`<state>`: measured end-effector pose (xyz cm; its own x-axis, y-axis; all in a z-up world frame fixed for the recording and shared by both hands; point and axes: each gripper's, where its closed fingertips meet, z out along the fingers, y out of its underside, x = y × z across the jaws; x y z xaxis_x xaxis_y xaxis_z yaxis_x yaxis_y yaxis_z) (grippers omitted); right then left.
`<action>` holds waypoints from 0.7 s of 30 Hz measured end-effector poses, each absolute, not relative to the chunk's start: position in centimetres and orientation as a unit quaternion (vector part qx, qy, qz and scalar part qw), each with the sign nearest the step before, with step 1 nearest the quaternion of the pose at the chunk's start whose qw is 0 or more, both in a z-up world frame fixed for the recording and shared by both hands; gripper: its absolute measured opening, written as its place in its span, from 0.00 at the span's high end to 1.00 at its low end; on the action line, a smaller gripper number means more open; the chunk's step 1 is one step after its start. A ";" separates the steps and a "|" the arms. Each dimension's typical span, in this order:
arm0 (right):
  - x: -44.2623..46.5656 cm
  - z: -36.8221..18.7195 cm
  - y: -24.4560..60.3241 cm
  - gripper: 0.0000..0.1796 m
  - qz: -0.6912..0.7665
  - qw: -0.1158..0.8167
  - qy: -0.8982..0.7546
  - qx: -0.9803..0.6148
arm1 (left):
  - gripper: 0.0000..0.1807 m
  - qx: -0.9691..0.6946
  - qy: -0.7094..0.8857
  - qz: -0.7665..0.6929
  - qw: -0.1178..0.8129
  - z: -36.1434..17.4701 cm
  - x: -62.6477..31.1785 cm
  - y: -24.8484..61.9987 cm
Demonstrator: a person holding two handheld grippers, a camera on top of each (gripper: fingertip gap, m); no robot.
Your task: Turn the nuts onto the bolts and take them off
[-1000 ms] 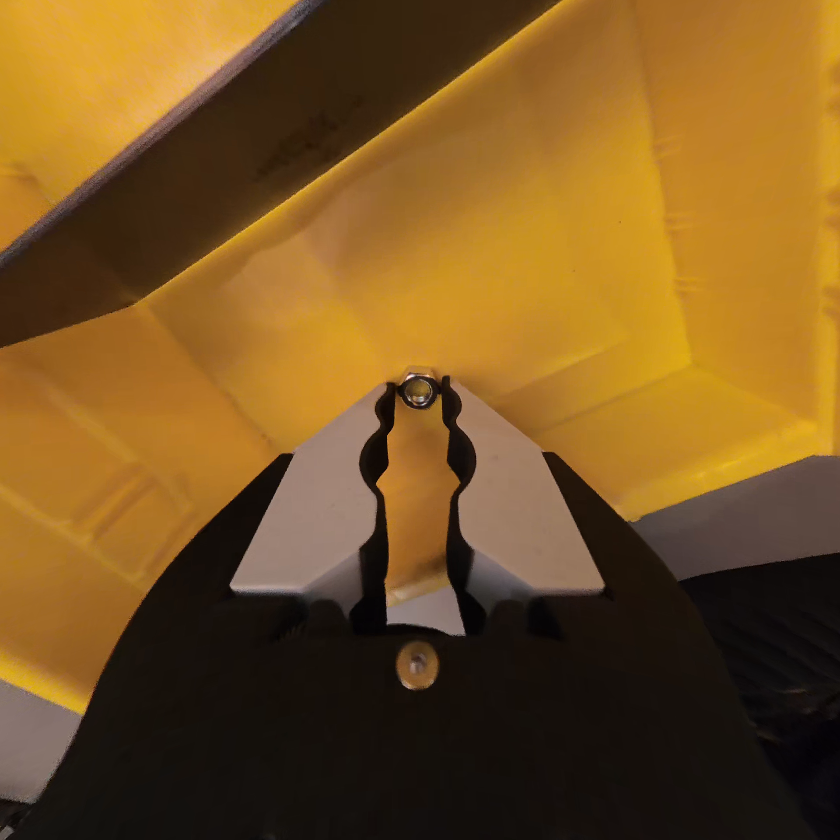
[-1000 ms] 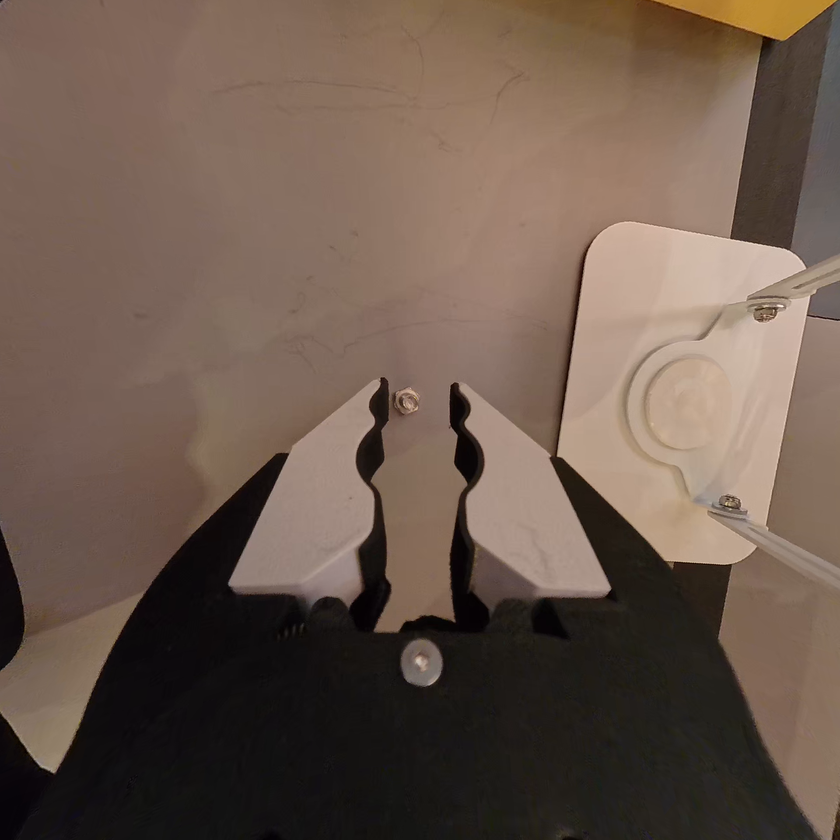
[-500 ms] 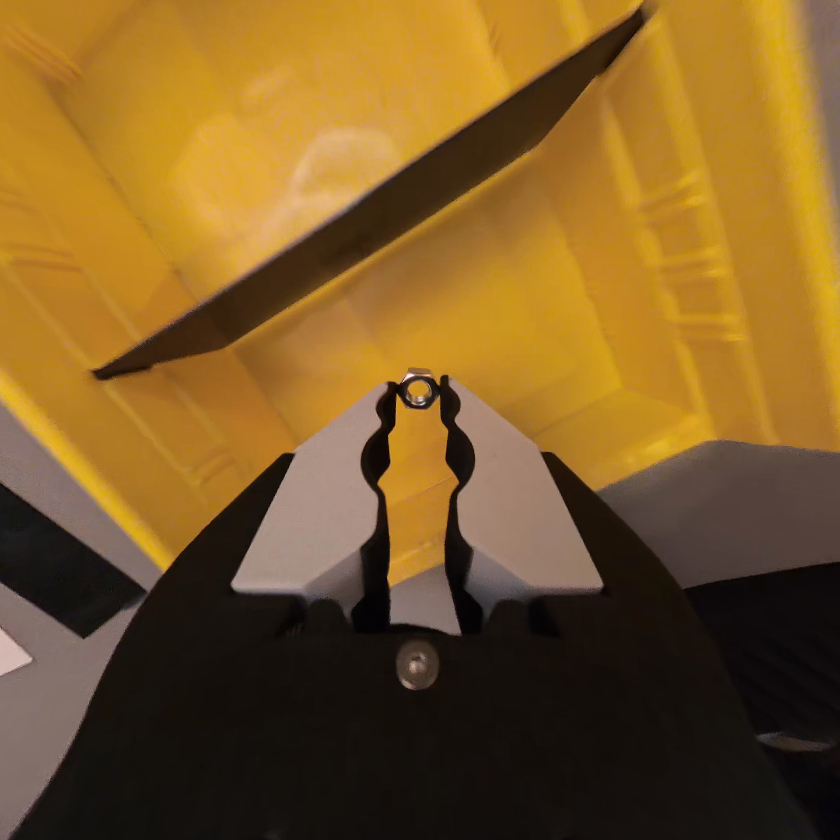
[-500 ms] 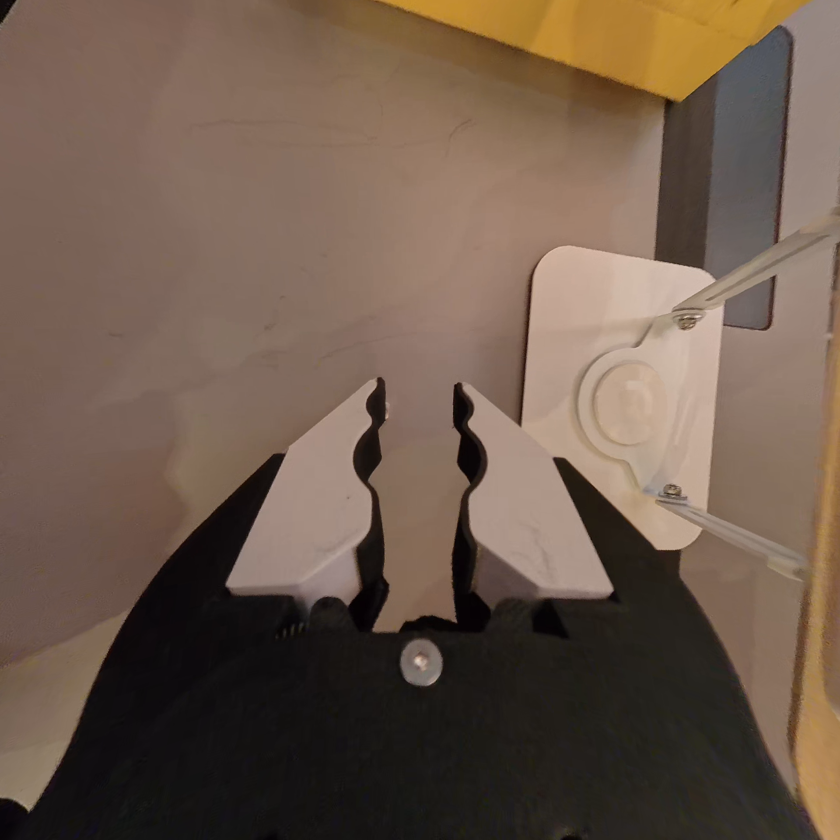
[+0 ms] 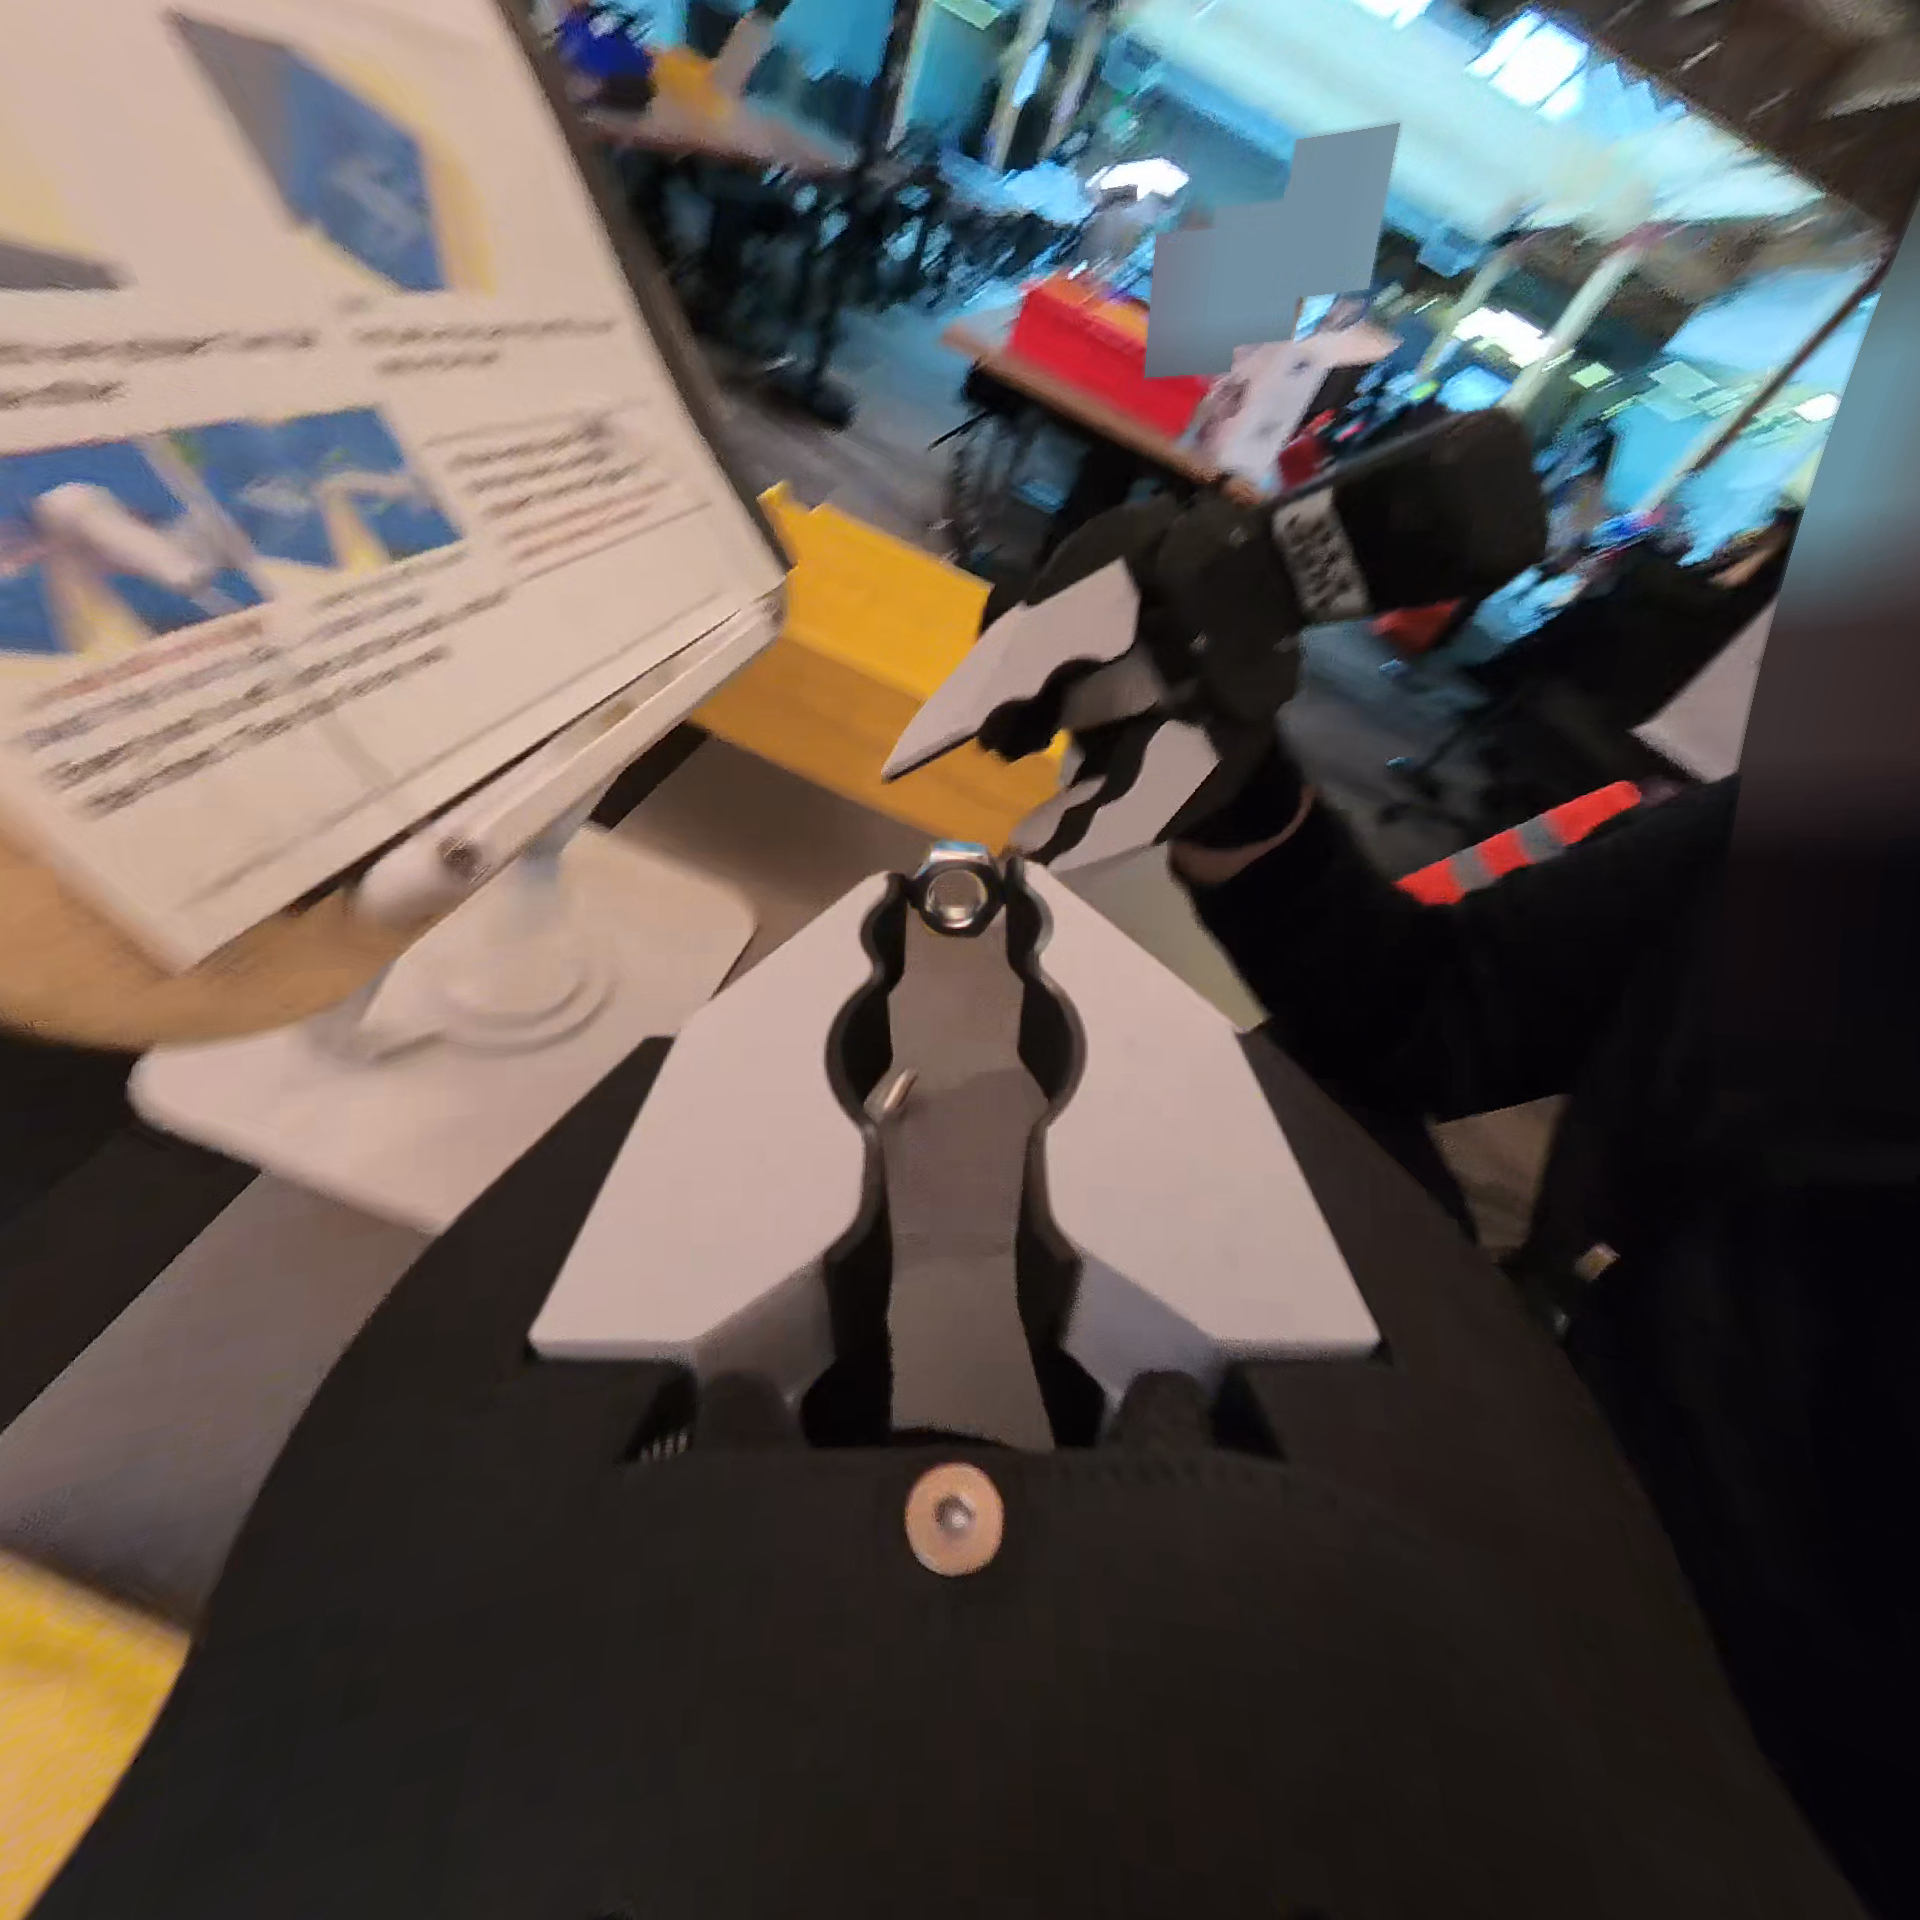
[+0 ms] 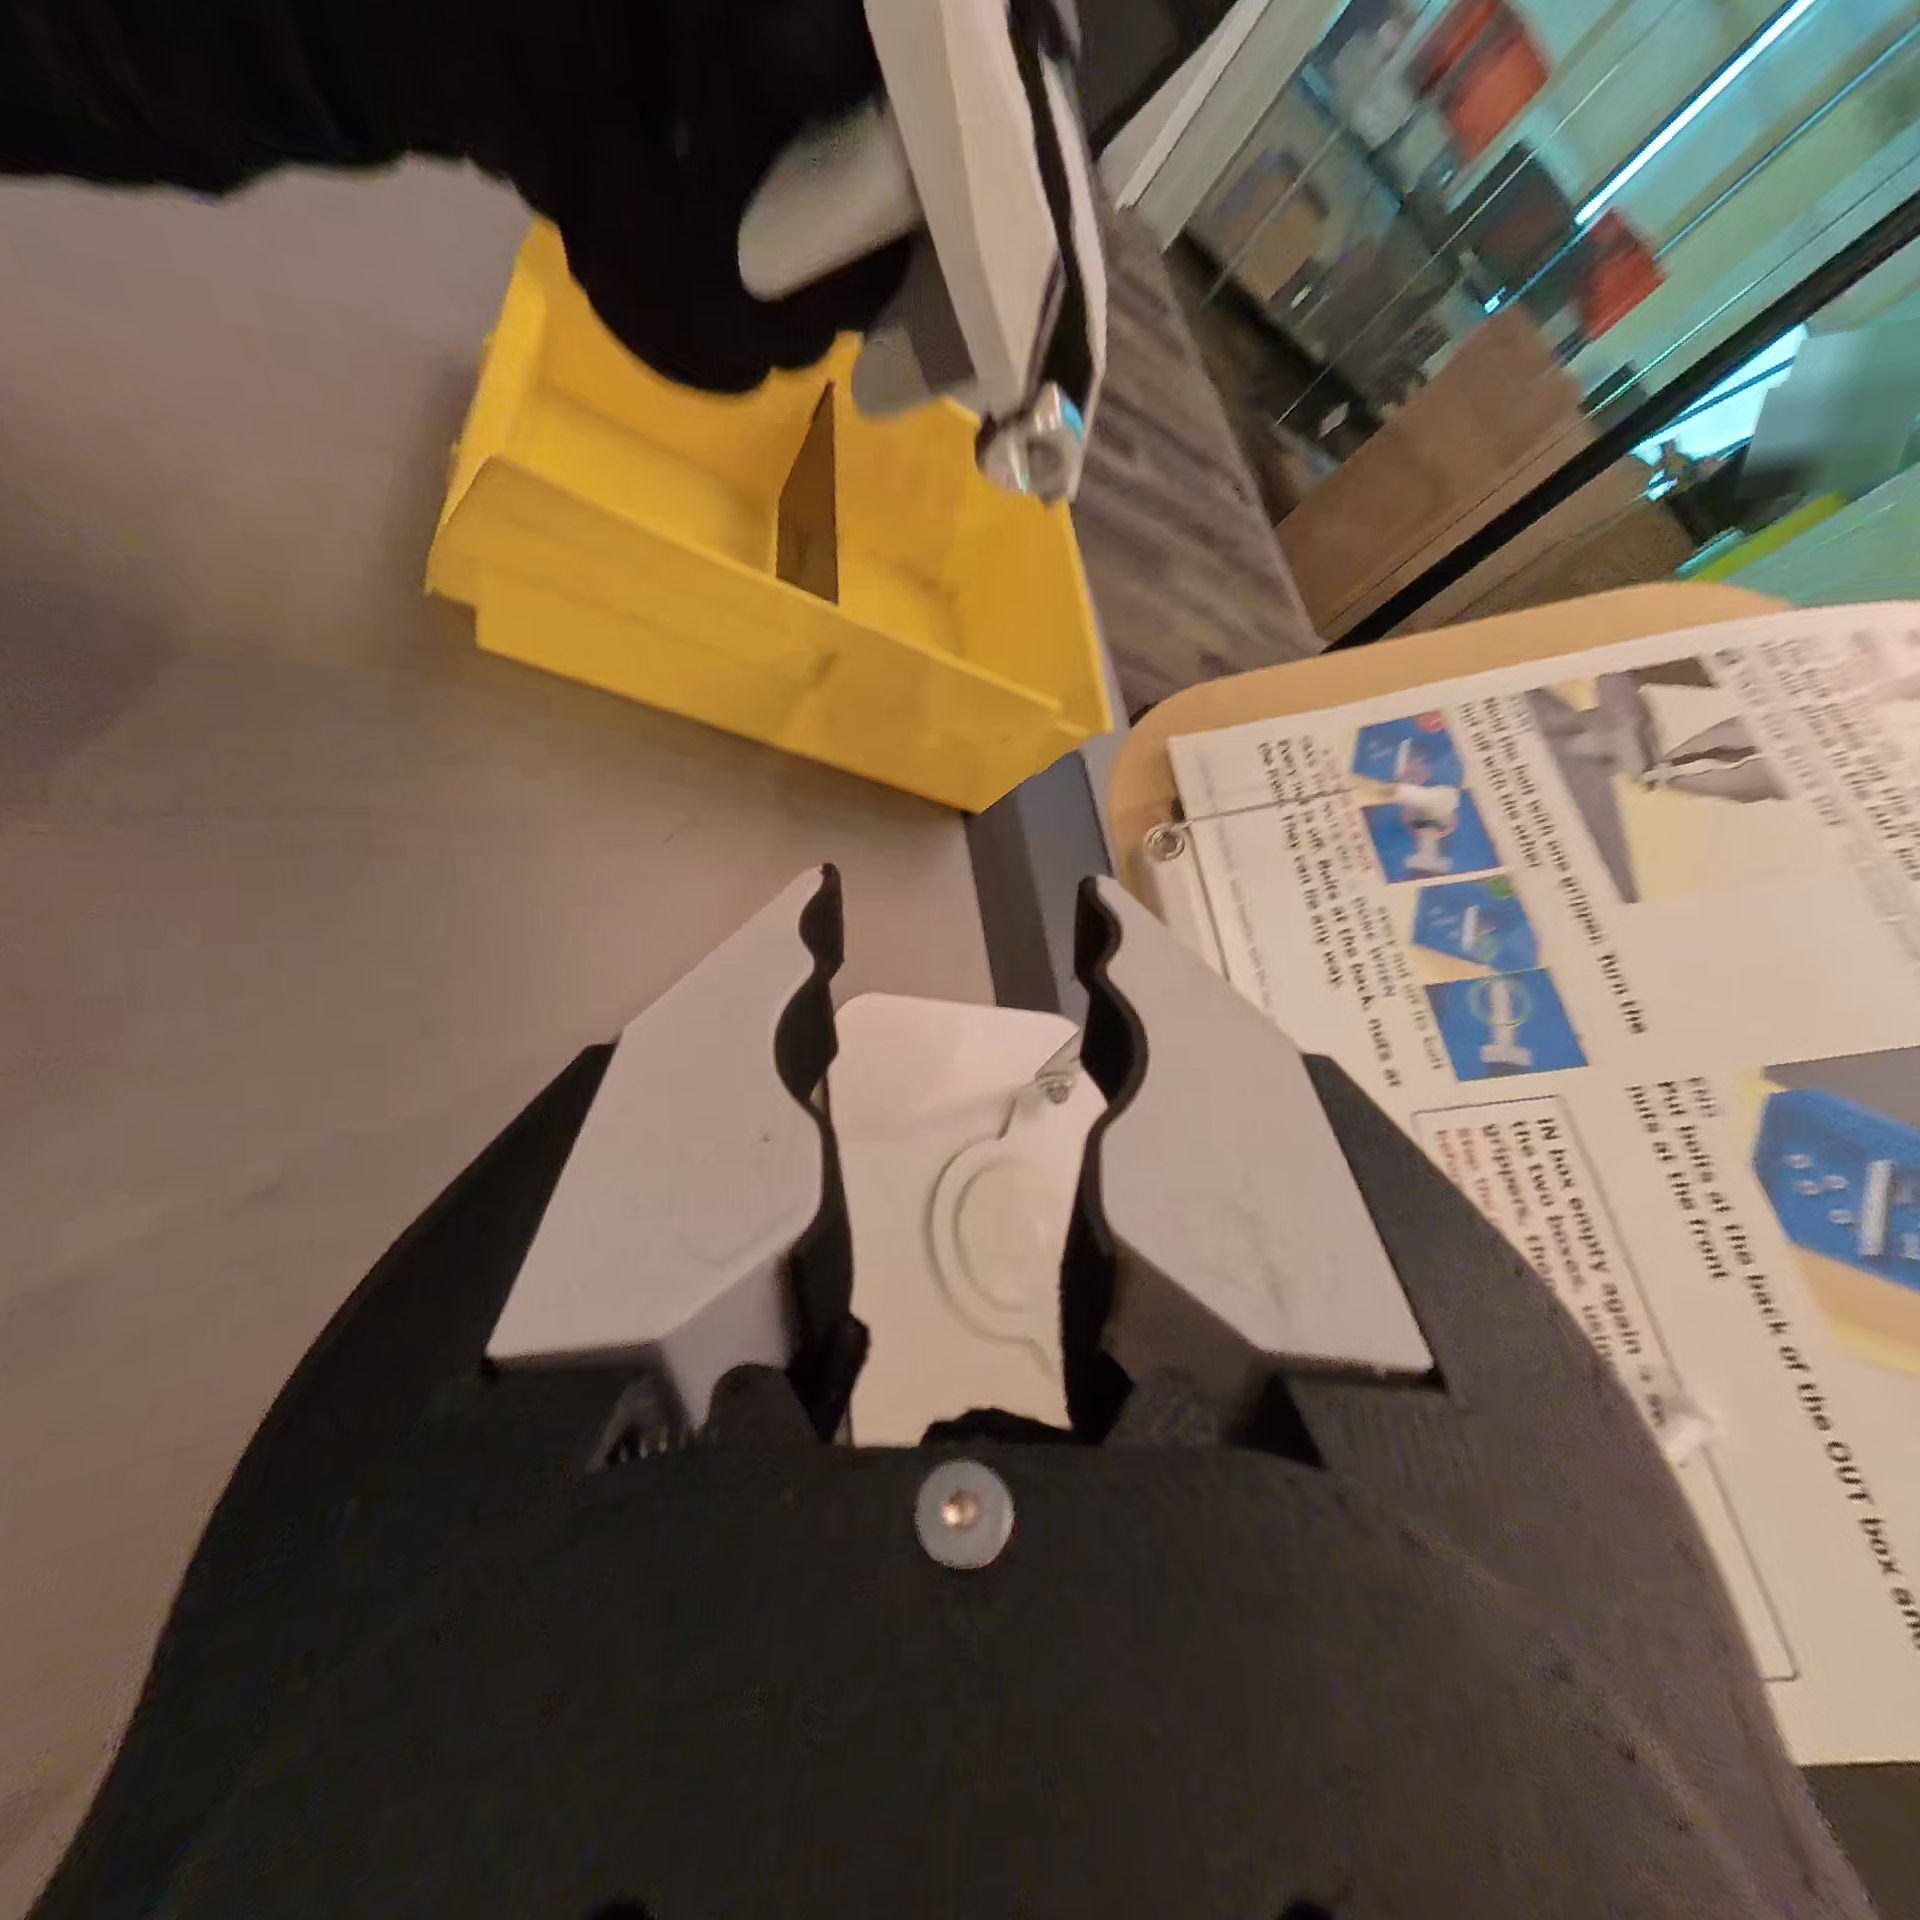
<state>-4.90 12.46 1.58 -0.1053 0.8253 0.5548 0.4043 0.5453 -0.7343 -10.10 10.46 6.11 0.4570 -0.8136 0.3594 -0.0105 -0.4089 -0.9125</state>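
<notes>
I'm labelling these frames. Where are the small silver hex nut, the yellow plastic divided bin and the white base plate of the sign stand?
small silver hex nut (image 5: 954, 896), left wrist view, its front face.
yellow plastic divided bin (image 6: 665, 613), right wrist view, its near outer wall.
white base plate of the sign stand (image 6: 914, 1081), right wrist view, bare top surface.

Ahead of the claw lay a grey tabletop (image 6: 312, 935), with a wooden board (image 6: 1195, 686) bearing a printed sheet (image 6: 1662, 1039) to its right on a white stand (image 6: 935, 1195). Beyond stood glass partitions (image 6: 1558, 260). Farther off were tables (image 5: 1091, 405), perhaps workbenches, under bright ceiling lights (image 5: 1507, 62).
</notes>
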 end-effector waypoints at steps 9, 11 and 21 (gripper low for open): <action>-5.0 4.0 12.3 0.82 0.187 0.590 -0.692 -0.371 | 0.91 -0.618 0.302 -0.576 0.442 6.5 -4.7 11.0; -5.1 4.3 11.8 0.83 0.190 0.598 -0.693 -0.356 | 0.91 -0.610 0.299 -0.591 0.434 6.1 -4.5 10.8; -6.2 4.1 10.3 0.87 0.197 0.600 -0.702 -0.330 | 0.91 -0.589 0.300 -0.624 0.416 5.1 -4.5 10.3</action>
